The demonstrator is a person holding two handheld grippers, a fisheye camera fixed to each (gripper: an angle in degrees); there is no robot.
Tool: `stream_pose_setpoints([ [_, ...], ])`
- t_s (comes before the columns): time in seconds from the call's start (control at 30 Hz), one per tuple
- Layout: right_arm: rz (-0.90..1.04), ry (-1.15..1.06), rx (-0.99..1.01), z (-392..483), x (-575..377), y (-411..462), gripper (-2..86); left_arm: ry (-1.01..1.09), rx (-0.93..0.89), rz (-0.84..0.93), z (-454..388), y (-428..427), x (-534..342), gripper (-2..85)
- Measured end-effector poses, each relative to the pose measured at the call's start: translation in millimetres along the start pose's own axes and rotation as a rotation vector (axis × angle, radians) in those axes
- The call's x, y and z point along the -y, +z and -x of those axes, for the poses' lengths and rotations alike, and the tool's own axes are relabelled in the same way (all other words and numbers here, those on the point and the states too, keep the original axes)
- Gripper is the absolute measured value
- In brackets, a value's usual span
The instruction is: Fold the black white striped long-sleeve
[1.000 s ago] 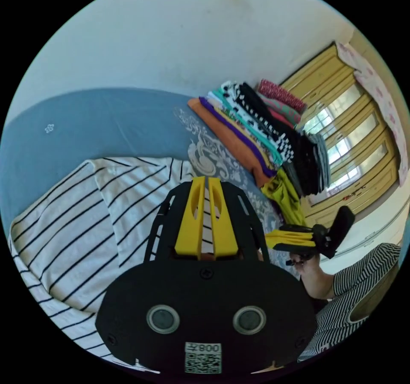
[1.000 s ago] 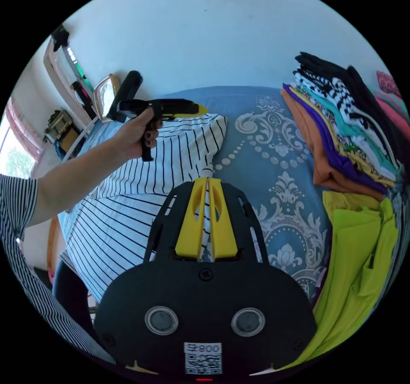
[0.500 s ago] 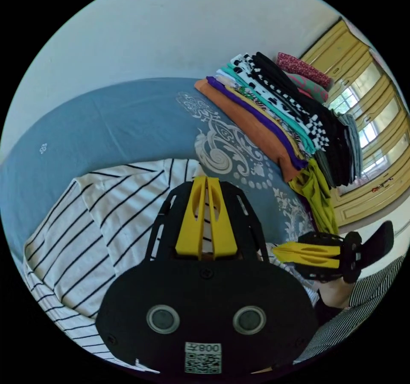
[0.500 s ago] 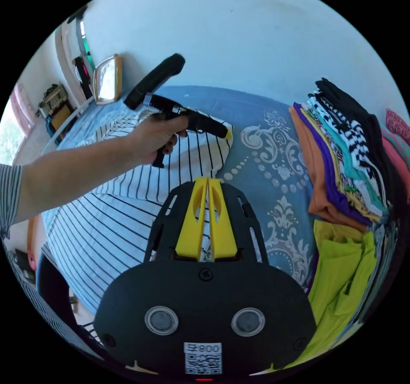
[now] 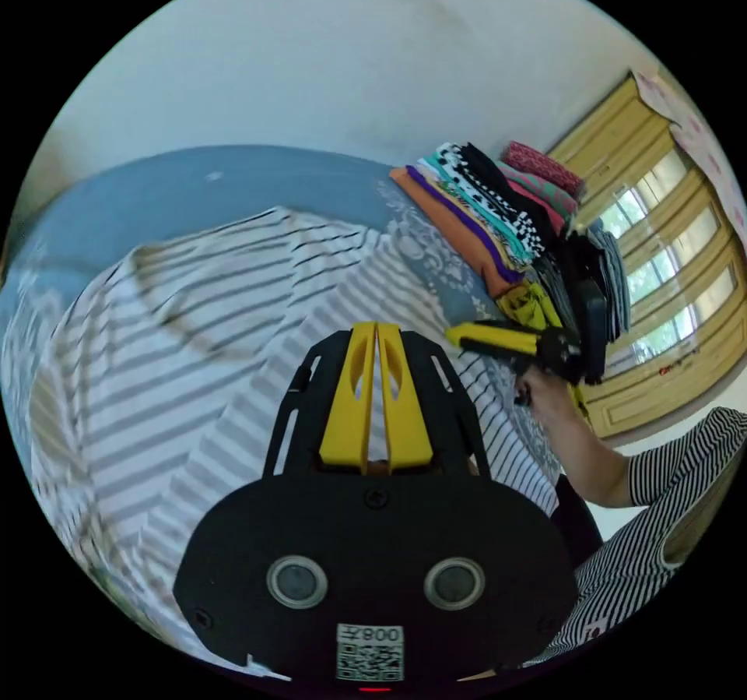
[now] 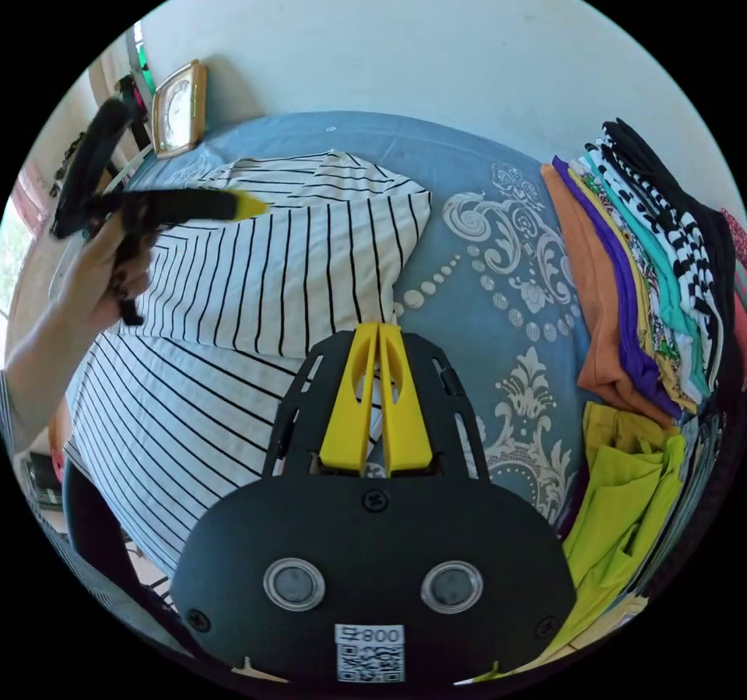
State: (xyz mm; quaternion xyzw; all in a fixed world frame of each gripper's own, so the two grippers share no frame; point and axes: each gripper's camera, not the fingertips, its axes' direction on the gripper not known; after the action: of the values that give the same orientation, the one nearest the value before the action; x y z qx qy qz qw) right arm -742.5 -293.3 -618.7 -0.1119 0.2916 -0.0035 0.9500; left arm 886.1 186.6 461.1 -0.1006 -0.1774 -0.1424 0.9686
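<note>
The white long-sleeve with thin black stripes (image 6: 296,264) lies spread on the blue bed, its upper part folded over the lower. In the left gripper view the striped shirt (image 5: 194,326) is motion-blurred beneath my left gripper (image 5: 377,328), whose yellow jaws are shut with nothing between them. My right gripper (image 6: 379,329) is shut too, hovering over the shirt's right edge near the patterned sheet. A hand holds the left gripper (image 6: 257,205) in the air above the shirt's left side. The right gripper (image 5: 455,334) shows at the shirt's edge, held by a hand.
A tall stack of folded clothes (image 6: 646,279) sits on the bed (image 6: 498,264) to the right, with a lime-green garment (image 6: 630,497) in front of it. A framed clock (image 6: 177,108) leans on the wall. Yellow cabinets (image 5: 669,295) stand behind the stack.
The left gripper has swung back from the shirt's far corner to above its left side; its view is blurred from the move. The right gripper has barely shifted.
</note>
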Motion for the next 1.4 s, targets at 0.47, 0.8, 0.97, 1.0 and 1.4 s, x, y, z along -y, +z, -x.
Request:
stream_pose_setpoints([
  [0.47, 0.049, -0.008, 0.036, 68, 146, -90, 0.0, -0.454, 0.153, -0.05, 123, -82, -364, 0.3],
  [0.8, 0.014, -0.37, 0.318, 257, 291, -172, 0.1, -0.534, 0.151, -0.217, 139, -107, -543, 2.1],
  [0.97, 0.075, -0.517, 0.35, 338, 344, -183, 0.1, -0.794, 0.328, -0.337, 166, -154, -688, 5.7],
  [1.0, 0.094, -0.528, 0.344, 348, 357, -185, 0.1, -0.827, 0.33, -0.35, 170, -158, -703, 6.1],
  [1.4, 0.203, -0.478, 0.318, 370, 469, -220, 0.2, -1.058, 0.204, -0.513, 233, -123, -860, 3.5],
])
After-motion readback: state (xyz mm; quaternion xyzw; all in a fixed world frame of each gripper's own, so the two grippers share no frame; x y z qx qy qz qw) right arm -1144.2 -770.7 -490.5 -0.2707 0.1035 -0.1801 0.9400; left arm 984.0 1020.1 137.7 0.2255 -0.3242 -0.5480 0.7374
